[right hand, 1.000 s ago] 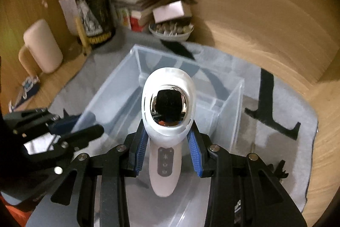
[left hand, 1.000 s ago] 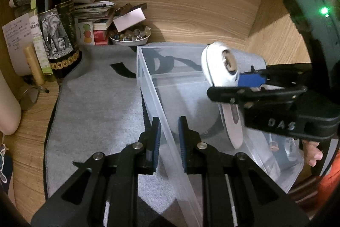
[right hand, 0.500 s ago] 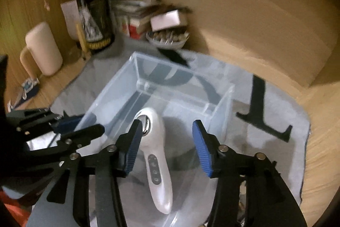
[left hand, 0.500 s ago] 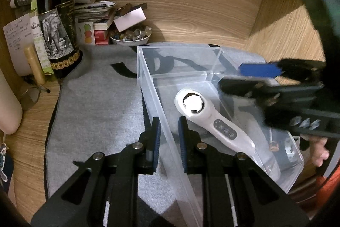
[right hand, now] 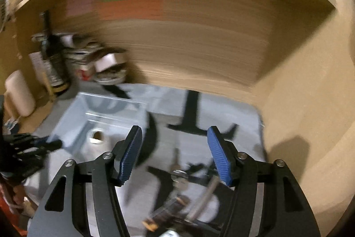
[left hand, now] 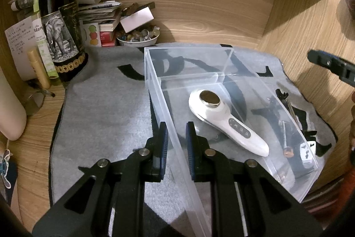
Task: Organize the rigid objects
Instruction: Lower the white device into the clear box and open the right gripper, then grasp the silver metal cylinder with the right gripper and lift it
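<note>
Now the white handheld massager lies flat in the larger compartment of the clear plastic bin, round metal head toward the back wall, handle running diagonally toward the bin's near right corner. It rests just right of the left gripper, whose jaws are pinched on the bin's left wall. Well off to the right, the right gripper has just been opening and stands spread with nothing between its pads, above the grey mat. A wine bottle stands at the back left.
</note>
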Demonstrator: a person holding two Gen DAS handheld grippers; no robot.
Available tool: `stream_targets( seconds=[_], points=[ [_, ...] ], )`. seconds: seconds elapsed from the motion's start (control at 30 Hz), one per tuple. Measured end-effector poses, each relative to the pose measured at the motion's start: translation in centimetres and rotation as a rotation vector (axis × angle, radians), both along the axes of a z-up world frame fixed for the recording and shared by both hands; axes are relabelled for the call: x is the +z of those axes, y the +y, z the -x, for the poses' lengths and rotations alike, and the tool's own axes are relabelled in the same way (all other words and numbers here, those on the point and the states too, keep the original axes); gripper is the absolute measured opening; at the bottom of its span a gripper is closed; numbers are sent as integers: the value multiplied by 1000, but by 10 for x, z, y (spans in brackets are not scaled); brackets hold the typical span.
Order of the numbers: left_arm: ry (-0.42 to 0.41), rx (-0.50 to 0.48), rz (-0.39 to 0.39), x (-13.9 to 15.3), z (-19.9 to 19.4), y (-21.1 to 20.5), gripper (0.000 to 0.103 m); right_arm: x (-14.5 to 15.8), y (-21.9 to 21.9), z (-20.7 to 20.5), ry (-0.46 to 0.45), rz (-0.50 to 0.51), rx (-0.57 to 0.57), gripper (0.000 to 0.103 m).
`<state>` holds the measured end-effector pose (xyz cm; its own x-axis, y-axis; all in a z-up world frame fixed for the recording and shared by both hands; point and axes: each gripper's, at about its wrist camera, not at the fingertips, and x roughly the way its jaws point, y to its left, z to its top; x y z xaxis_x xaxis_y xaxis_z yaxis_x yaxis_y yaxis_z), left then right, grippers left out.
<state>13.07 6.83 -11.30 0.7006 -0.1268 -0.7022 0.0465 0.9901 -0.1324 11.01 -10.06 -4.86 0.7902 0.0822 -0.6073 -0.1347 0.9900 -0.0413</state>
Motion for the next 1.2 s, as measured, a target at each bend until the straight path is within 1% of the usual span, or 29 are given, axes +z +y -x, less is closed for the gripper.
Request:
stream_targets(
  seconds=[0.07,0.17,0.37,0.43,0.5,0.57,0.6,0.67,0.73,0.8,0.87,0.93,0.97,1.2],
  points=[
    [2,2,-3,0,-1,-1,16,-7,-19,2,18,-11,-46,58],
    [6,4,-8,1,-1,-1,16,-25,-41,3,68,-33,-102,58],
    [18,2,-8,2,-3,0,15,-74,-66,3,198,-74,-164,57],
    [20,2,-13,2,-3,0,15,-89,-69,5,234,-107,-162,51],
    [22,0,-21,2,-3,-1,15,-97,-69,8,254,-127,-154,49],
    [24,-3,-29,2,-2,-2,15,-106,-68,8,277,-136,-141,43],
    [26,-8,-36,2,-2,-3,15,-110,-67,7,289,-133,-134,39],
    [28,-13,-42,2,-1,-3,15,-115,-66,6,297,-145,-113,37],
    [29,-13,-43,2,0,-3,15,-119,-63,3,305,-144,-96,28],
    [28,-11,-41,2,0,-3,15,-123,-61,1,311,-143,-89,26],
    [28,-7,-38,2,1,-3,15,-124,-59,0,295,-120,-92,23],
    [28,-5,-36,2,1,-3,15,-124,-59,-1,289,-113,-101,16],
    [27,-4,-36,2,1,-3,15,-123,-59,-1,289,-112,-100,15],
    [25,-4,-35,2,2,-3,15,-107,-68,5,223,-140,-124,14]
  ],
)
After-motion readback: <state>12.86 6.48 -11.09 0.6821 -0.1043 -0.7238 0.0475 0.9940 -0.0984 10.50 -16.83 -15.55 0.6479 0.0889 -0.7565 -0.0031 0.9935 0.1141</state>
